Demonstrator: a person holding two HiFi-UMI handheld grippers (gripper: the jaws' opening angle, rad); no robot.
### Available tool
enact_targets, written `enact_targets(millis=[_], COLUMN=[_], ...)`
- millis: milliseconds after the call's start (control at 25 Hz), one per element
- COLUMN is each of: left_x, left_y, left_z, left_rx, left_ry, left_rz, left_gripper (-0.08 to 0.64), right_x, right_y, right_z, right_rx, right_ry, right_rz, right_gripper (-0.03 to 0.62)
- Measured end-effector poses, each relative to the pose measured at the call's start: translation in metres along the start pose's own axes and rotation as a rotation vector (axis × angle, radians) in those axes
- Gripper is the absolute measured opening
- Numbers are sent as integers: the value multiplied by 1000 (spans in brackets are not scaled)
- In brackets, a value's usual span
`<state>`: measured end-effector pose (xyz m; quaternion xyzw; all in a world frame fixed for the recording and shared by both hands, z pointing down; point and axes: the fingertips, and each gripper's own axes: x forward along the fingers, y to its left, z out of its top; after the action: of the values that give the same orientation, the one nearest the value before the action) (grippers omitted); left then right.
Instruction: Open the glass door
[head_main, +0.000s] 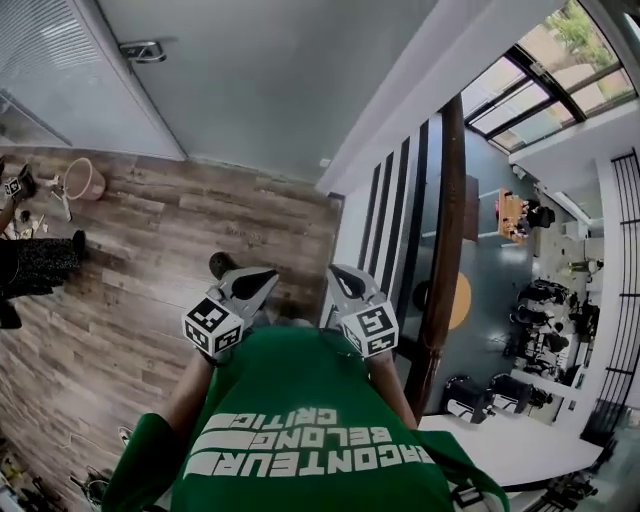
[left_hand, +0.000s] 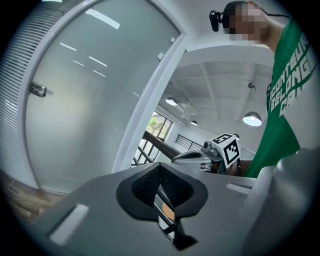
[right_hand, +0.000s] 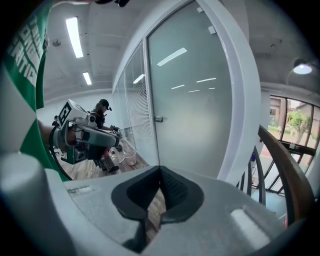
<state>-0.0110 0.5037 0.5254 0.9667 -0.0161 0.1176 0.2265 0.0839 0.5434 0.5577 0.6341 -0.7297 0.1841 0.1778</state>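
Observation:
The frosted glass door (head_main: 250, 80) stands shut ahead of me, with its metal handle (head_main: 143, 50) far off at its left edge. My left gripper (head_main: 245, 283) and right gripper (head_main: 347, 283) are held side by side in front of my green shirt, well short of the door, both shut and empty. In the left gripper view the door (left_hand: 85, 100) fills the left side and the handle (left_hand: 37, 90) is small and distant beyond the left gripper (left_hand: 161, 172). The right gripper view shows the handle (right_hand: 158, 119) straight past the right gripper (right_hand: 159, 187).
A white door frame (head_main: 400, 110) borders the glass on the right. A dark wooden stair railing (head_main: 440, 260) runs just right of my right gripper, over a drop to a lower floor. On the wooden floor (head_main: 150, 260) at left are a pink bucket (head_main: 85, 178) and a person (head_main: 40, 262).

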Motion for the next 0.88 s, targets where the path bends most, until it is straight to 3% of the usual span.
enact_targets(millis=[480, 880], left_x=[-29, -90], left_y=[119, 242], left_z=[62, 101], left_rx=[-46, -104], left_ry=[-53, -124], left_rz=[67, 204], left_gripper=[17, 17], right_x=[129, 256], right_y=[0, 45], right_z=[94, 154], right_rx=[-123, -199], right_ry=[23, 46], right_rz=[52, 190], right_gripper=[-6, -6])
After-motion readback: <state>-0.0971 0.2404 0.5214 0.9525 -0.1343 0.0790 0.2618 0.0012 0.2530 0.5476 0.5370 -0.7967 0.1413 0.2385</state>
